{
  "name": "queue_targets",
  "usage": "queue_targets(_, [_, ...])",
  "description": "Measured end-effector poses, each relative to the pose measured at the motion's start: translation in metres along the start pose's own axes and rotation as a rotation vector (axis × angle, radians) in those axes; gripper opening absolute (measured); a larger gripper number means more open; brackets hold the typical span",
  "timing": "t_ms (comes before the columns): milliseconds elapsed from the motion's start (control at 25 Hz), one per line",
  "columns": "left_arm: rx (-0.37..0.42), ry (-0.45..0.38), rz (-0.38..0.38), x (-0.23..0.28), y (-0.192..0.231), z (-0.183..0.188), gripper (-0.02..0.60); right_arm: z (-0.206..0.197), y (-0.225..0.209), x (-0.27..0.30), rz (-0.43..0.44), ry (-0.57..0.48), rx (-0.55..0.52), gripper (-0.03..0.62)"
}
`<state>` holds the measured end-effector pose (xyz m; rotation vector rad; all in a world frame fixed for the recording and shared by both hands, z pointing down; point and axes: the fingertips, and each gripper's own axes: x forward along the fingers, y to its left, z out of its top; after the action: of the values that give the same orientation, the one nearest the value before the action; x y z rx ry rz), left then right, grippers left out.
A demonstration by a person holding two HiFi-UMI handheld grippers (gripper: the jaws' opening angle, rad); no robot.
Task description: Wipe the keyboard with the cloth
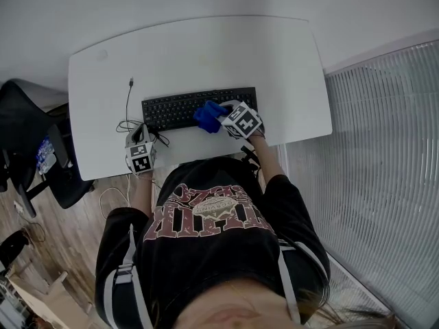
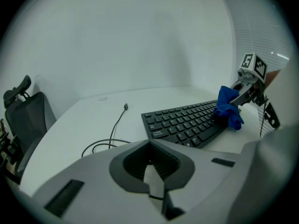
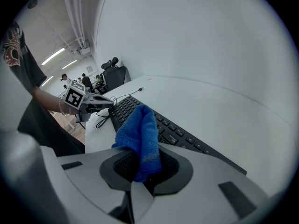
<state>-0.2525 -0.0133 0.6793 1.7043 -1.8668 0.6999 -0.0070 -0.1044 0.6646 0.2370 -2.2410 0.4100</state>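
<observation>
At the left, your left claw (image 1: 142, 136) hangs over the near edge of the tabletop (image 1: 206, 46), pressed together on nothing, just beside one loose cable (image 1: 127, 105). One keyboard (image 1: 175, 110) lies mid-tabletop. The one blue cloth (image 1: 207, 116) sits on its right half, pinched in your right claw (image 1: 221, 118). I judge the wiping is under way, with the left keys likely yet to do. The next move calls for dragging the cloth leftward along the rows, pressing lightly so the keyboard doesn't slide. Your idle claw could steady its left end. That makes two claws in all.
</observation>
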Motion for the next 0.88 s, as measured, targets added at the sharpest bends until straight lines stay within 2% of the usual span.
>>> queue_targets(440, [0.011, 0.006, 0.012, -0.001, -0.012, 0.008, 0.034, -0.029, -0.032, -0.037, -0.059, -0.017, 0.064, 0.064])
queue_targets(880, [0.002, 0.009, 0.015, 0.001, 0.005, -0.001, 0.034, -0.047, -0.044, -0.044, -0.123, -0.020, 0.136, 0.064])
